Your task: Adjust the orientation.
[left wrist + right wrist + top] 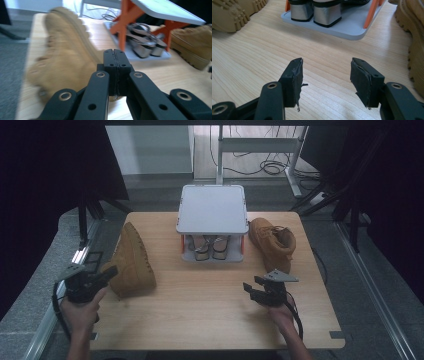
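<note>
tan suede covers the left boot [131, 262], which is laid on its side on the wooden table [210, 315], well to the left of the shoe rack [212, 210], its ridged sole turned towards that rack. the second boot [272, 242] is stood upright just to the right of the rack, and a pair of block-heeled shoes [206, 247] is kept on the rack's lower shelf.

the left gripper [107, 272] is seen at the near end of the fallen boot, farthest from the rack; its jaws are pressed together with nothing between them, and whether the tips touch the suede cannot be told. the right gripper [254, 287] is held over bare wood in front of the rack, its jaws spread and empty.

it is judged that the fallen boot is to be righted or taken to the rack. with shut jaws it can only be pushed, so it could be slid towards the table's left edge or rolled further over. if a grip is tried on the soft collar, the boot's weight could make it sag and slip out.
</note>
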